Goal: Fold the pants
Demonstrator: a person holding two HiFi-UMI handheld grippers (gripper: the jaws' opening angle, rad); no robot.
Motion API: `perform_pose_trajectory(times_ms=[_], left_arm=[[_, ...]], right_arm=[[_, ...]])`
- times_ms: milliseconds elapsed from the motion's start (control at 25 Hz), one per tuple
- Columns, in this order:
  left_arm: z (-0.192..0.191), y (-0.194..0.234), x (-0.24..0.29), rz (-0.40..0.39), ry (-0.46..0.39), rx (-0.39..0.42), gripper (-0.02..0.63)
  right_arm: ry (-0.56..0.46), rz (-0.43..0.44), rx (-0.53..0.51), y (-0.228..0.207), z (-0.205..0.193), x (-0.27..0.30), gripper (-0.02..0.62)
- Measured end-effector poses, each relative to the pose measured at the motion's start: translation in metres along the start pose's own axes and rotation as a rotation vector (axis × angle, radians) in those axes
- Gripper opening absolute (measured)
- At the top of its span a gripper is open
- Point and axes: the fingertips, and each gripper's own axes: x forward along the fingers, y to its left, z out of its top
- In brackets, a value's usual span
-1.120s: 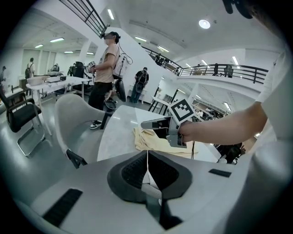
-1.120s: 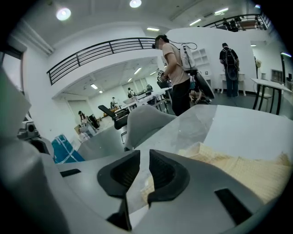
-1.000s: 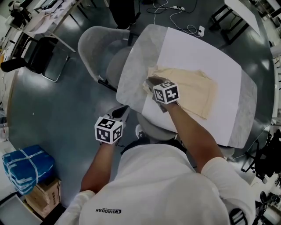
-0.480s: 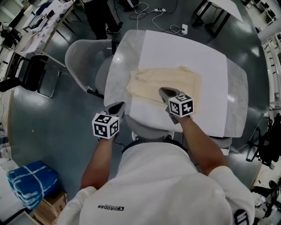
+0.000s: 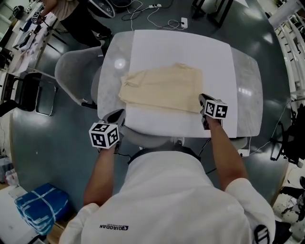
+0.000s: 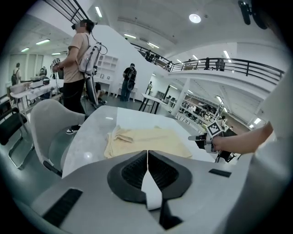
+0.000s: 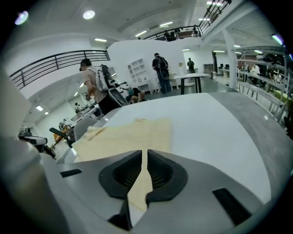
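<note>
The cream pants lie flat and folded on the white table; both gripper views also show the pants. My right gripper is at their near right corner. Its jaws have just been opening and stand a narrow slit apart. Cream cloth shows through the slit from below, and none looks pinched. My left gripper hovers at the table's near left edge, off the pants, with its jaws together and nothing in them. The left gripper view shows the right gripper across the pants.
A grey chair stands at the table's left side and another chair is tucked under the near edge. Cables lie on the floor beyond. A blue bundle sits at lower left. A person stands past the left chair.
My right gripper has swept across the pants from their left end to their near right corner. The left gripper has drawn in to the table's near left edge. The pants stay flat.
</note>
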Motion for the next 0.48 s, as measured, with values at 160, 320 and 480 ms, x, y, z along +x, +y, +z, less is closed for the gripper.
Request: perform_pose_trajectory(times_ms=[160, 320, 480], left_arm=[[0.002, -0.015, 0.01, 0.01, 0.023, 0.018, 0.032], [0.003, -0.024, 0.016, 0.036, 0.032, 0.019, 0.032], [0.003, -0.03, 0.018, 0.08, 0.043, 0.044, 0.032]], right_arm=[[0.054, -0.021, 0.07, -0.043, -0.008, 0.021, 0.099], [0.101, -0.004, 0.109, -0.06, -0.012, 0.047, 0.165], [0.155, 0.023, 0.137, -0.066, -0.021, 0.064, 0.193]])
